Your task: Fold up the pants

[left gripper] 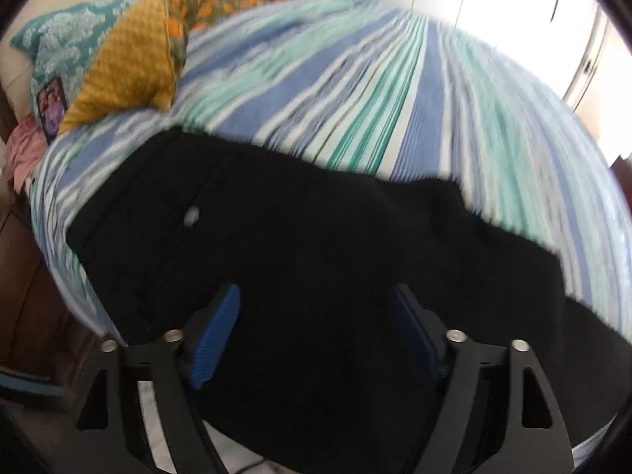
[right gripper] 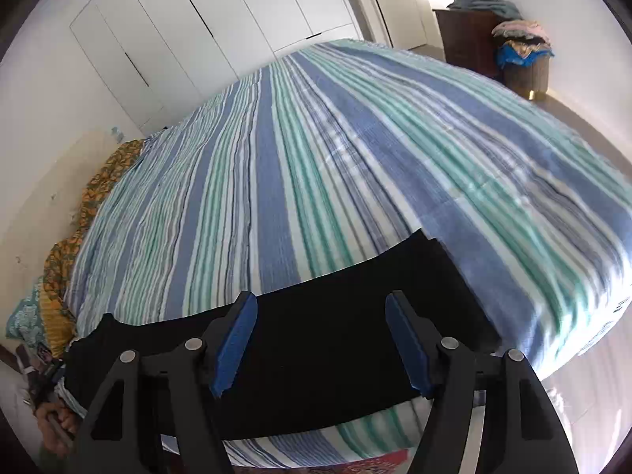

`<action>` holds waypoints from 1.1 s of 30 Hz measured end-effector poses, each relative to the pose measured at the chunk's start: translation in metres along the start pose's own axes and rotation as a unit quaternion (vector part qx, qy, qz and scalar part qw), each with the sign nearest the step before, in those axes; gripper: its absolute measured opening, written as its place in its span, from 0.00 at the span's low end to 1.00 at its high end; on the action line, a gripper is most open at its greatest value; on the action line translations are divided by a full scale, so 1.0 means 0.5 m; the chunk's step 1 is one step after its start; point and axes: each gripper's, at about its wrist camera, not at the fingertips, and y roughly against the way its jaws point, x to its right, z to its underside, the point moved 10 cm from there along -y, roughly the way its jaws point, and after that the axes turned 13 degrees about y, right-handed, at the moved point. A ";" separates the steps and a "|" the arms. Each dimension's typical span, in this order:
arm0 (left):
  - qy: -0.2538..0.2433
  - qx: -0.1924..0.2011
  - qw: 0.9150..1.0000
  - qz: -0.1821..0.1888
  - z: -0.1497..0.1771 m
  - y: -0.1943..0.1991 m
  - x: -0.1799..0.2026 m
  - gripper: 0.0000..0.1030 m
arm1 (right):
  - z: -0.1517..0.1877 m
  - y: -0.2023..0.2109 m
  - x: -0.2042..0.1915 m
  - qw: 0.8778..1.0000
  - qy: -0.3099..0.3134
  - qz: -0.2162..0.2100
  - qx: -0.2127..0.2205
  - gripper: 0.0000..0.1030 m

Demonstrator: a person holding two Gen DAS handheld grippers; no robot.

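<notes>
Your left gripper (left gripper: 316,296) stands with its jaws apart and nothing pinched: the blue pads (left gripper: 219,330) hang over the black pants (left gripper: 276,237) without pressing them. The pants lie flat on the striped bedspread (left gripper: 355,91), spread from just under your left fingers outward to both sides. Their far edge runs a little ahead of the fingertips, stepping down toward the right, where a corner ends on the stripes. To the left of the gripper the cloth stops short of the bed's side edge, with a narrow band of bedspread showing. A small pale spot, perhaps a button (left gripper: 192,215), sits ahead and left of the fingers; the view is blurred, so you cannot read it surely.

Your right gripper (right gripper: 320,308) is also spread wide and holds nothing. The pants (right gripper: 316,355) pass beneath and between its fingers as a dark band, its far edge just ahead of the tips, its near edge below the pads, where striped cover shows again. The band's right end lies just right of the right finger.

Ahead of both grippers the bedspread (right gripper: 276,158) lies open and bare. Far ahead left of the left gripper, a mustard pillow (left gripper: 130,63) and a teal pillow (left gripper: 59,39) mark that end. Far ahead right of the right gripper stands a laundry basket (right gripper: 527,75).
</notes>
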 end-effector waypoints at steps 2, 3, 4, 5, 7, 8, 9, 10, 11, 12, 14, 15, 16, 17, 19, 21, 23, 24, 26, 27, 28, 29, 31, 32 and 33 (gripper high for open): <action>-0.028 -0.005 0.999 -0.023 0.042 -0.008 -0.025 0.64 | 0.035 -0.051 -0.012 0.998 -0.042 -0.028 -0.032 0.66; -0.044 0.008 0.999 -0.025 0.053 0.006 -0.028 0.65 | 0.060 -0.074 -0.013 0.996 -0.066 -0.037 -0.051 0.66; -0.056 0.016 0.998 -0.030 0.061 0.022 -0.033 0.66 | 0.088 -0.091 -0.012 0.993 -0.087 -0.040 -0.067 0.66; -0.060 0.017 0.997 -0.037 0.065 0.035 -0.038 0.72 | 0.114 -0.105 -0.008 0.991 -0.103 -0.039 -0.077 0.66; -0.047 0.021 0.998 -0.032 0.061 0.060 -0.043 0.76 | 0.137 -0.113 -0.001 0.990 -0.117 -0.035 -0.075 0.66; -0.039 0.025 0.999 -0.017 0.054 0.073 -0.036 0.76 | 0.134 -0.110 -0.001 0.990 -0.119 -0.034 -0.071 0.66; -0.034 0.030 0.999 -0.005 0.047 0.083 -0.026 0.76 | 0.130 -0.109 -0.001 0.990 -0.120 -0.034 -0.071 0.67; -0.032 0.035 0.999 0.008 0.040 0.091 -0.010 0.77 | 0.127 -0.111 -0.001 0.990 -0.120 -0.035 -0.072 0.68; -0.034 0.039 0.998 0.019 0.036 0.097 0.012 0.79 | 0.128 -0.112 0.000 0.990 -0.120 -0.037 -0.072 0.69; -0.037 0.043 0.998 0.035 0.030 0.107 0.039 0.81 | 0.130 -0.114 0.000 0.990 -0.119 -0.037 -0.071 0.69; -0.048 0.047 0.996 0.059 0.032 0.113 0.089 0.84 | 0.130 -0.111 -0.001 0.991 -0.114 -0.033 -0.065 0.69; -0.056 0.047 0.995 0.070 0.035 0.116 0.115 0.84 | 0.128 -0.109 -0.003 0.991 -0.110 -0.030 -0.064 0.69; -0.066 0.044 0.994 0.078 0.041 0.115 0.140 0.85 | 0.128 -0.108 -0.005 0.992 -0.106 -0.027 -0.062 0.69; -0.077 0.041 0.993 0.083 0.047 0.113 0.161 0.85 | 0.128 -0.107 -0.007 0.993 -0.103 -0.023 -0.062 0.69; -0.097 0.032 0.991 0.091 0.067 0.100 0.196 0.85 | 0.129 -0.107 -0.009 0.993 -0.098 -0.019 -0.060 0.70; -0.112 0.016 0.989 0.090 0.093 0.077 0.216 0.85 | 0.129 -0.109 -0.013 0.993 -0.096 -0.020 -0.058 0.73; -0.117 -0.012 0.990 0.081 0.125 0.045 0.223 0.85 | 0.130 -0.111 -0.013 0.993 -0.099 -0.024 -0.056 0.76; -0.114 -0.024 0.990 0.077 0.140 0.032 0.220 0.86 | 0.130 -0.112 -0.012 0.993 -0.102 -0.025 -0.054 0.76; -0.115 -0.019 0.990 0.074 0.153 0.021 0.210 0.89 | 0.132 -0.115 -0.013 0.992 -0.109 -0.028 -0.049 0.78; -0.121 -0.014 0.990 0.072 0.154 0.021 0.209 0.91 | 0.132 -0.115 -0.013 0.992 -0.111 -0.030 -0.047 0.78; -0.127 -0.011 0.989 0.069 0.156 0.021 0.209 0.92 | 0.132 -0.116 -0.013 0.992 -0.113 -0.031 -0.046 0.79; -0.131 -0.010 0.989 0.067 0.157 0.020 0.209 0.93 | 0.131 -0.116 -0.014 0.992 -0.114 -0.031 -0.044 0.80; -0.132 -0.010 0.989 0.065 0.156 0.014 0.206 0.94 | 0.131 -0.116 -0.015 0.992 -0.115 -0.034 -0.040 0.82; -0.131 -0.010 0.989 0.064 0.156 0.013 0.206 0.94 | 0.131 -0.116 -0.015 0.992 -0.115 -0.034 -0.039 0.83; -0.132 -0.009 0.989 0.063 0.156 0.012 0.206 0.95 | 0.131 -0.117 -0.016 0.992 -0.114 -0.034 -0.038 0.84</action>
